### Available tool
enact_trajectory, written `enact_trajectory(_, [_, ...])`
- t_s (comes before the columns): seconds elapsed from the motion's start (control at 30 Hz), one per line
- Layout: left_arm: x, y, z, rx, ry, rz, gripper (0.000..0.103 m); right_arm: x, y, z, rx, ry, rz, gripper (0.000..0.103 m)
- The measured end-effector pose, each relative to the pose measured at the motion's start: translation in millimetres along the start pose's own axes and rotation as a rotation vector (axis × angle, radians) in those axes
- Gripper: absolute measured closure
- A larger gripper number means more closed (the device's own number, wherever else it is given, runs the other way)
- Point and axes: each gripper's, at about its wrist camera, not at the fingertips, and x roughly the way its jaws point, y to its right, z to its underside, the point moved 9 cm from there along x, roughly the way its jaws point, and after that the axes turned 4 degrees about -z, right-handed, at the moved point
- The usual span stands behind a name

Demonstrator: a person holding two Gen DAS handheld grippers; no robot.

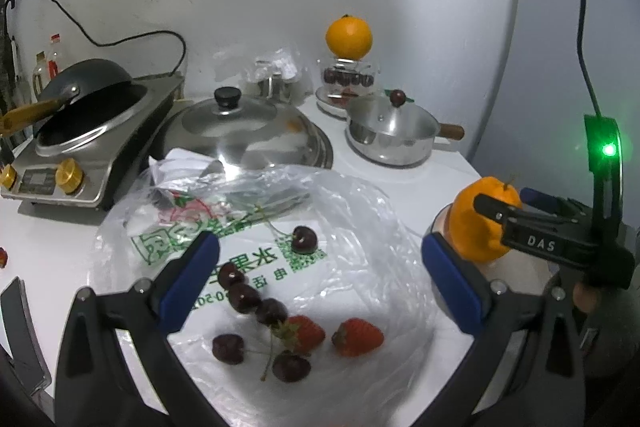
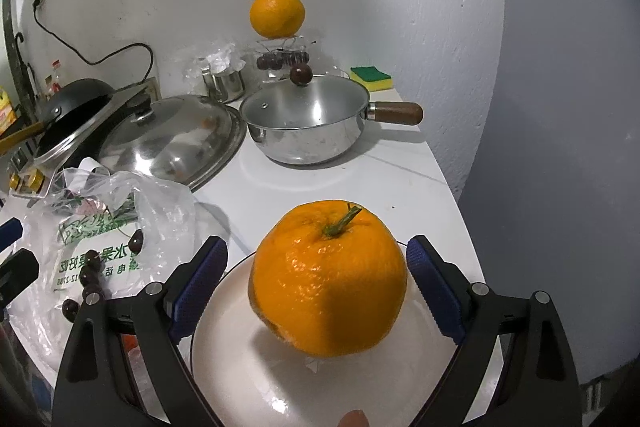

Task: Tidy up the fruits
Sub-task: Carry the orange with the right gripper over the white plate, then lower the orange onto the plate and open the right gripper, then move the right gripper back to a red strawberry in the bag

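A big orange [image 2: 328,279] sits on a white plate [image 2: 240,367]; my right gripper [image 2: 318,291] is open with a blue pad on each side of it, a small gap showing. In the left wrist view the orange [image 1: 476,227] and right gripper [image 1: 532,223] are at the right. My left gripper [image 1: 320,283] is open and empty above a clear plastic bag [image 1: 360,219] with several dark cherries [image 1: 244,297] and two strawberries [image 1: 357,337]. A second orange [image 1: 349,37] rests on a glass jar [image 1: 347,79] of cherries at the back.
A steel saucepan [image 2: 308,127] with a wooden handle and a cherry on its lid stands behind the plate. A large steel lid [image 1: 240,131] and an induction cooker with a black wok [image 1: 88,95] are at the left. The counter's right edge is near the plate.
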Motion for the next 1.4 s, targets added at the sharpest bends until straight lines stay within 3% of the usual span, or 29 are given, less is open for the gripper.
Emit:
enact_trajectory(0.73, [-51, -25, 5, -0.022, 0.065, -0.005, 0.001, -52, -40, -4, -0.043, 0.064, -0.004, 0.01])
enact_trajectory(1.4, [-80, -60, 16, -0.057, 0.089, -0.026, 0.001, -75, -85, 5, -0.103, 0.084, -0.032, 0.01])
